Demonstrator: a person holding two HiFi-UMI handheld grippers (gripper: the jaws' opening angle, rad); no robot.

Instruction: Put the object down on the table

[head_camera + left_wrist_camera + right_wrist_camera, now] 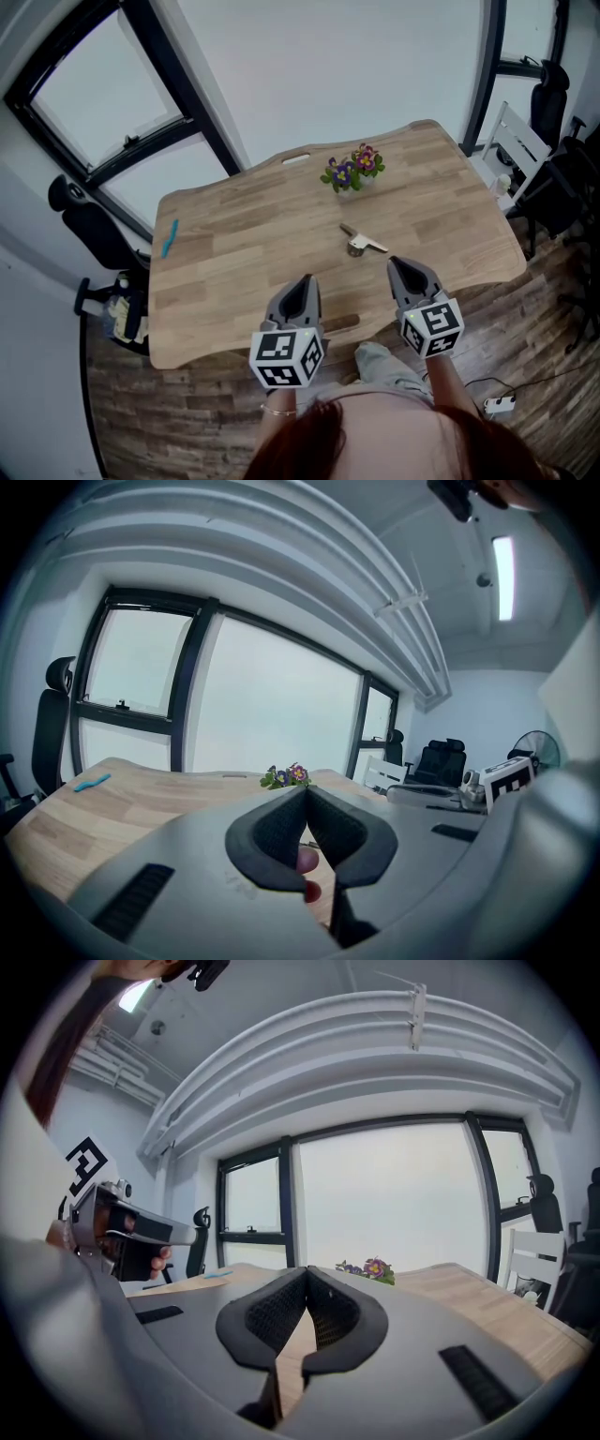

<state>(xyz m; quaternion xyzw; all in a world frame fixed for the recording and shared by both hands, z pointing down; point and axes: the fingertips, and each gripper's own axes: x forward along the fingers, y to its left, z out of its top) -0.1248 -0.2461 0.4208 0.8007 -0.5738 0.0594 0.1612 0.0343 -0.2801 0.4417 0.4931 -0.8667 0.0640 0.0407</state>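
Your left gripper (307,279) and your right gripper (393,262) hover side by side over the near edge of the wooden surface (234,272). Both point away from you, toward the far side.

The jaws of the left gripper are pressed together, tip against tip, and they hold nothing. In the left gripper view one of your fingertips (307,860), with a red nail, peeks through the gap lower down, under the joined tips. The jaws of the right gripper are pressed together too, tip against tip. Only wood shows through the little gap below them, and they hold nothing.

The object (361,244) lies on the surface, free of both grippers. It is small, with a round shiny part and a flat pale strip sticking out, and you cannot tell from here what it is. It sits just ahead of the right gripper, between that gripper and the little bunch of purple and pink flowers (353,170). The flowers stand near the far edge of the surface. A slot (297,158) is cut into that far edge, left of the flowers. A small blue thing (169,237) lies well apart from all this, near the left edge.

A black chair (89,225) stands left of the surface, by the big windows (103,103). In the right gripper view the left gripper shows off to the left, with your hand (157,1262) wrapped around its handle
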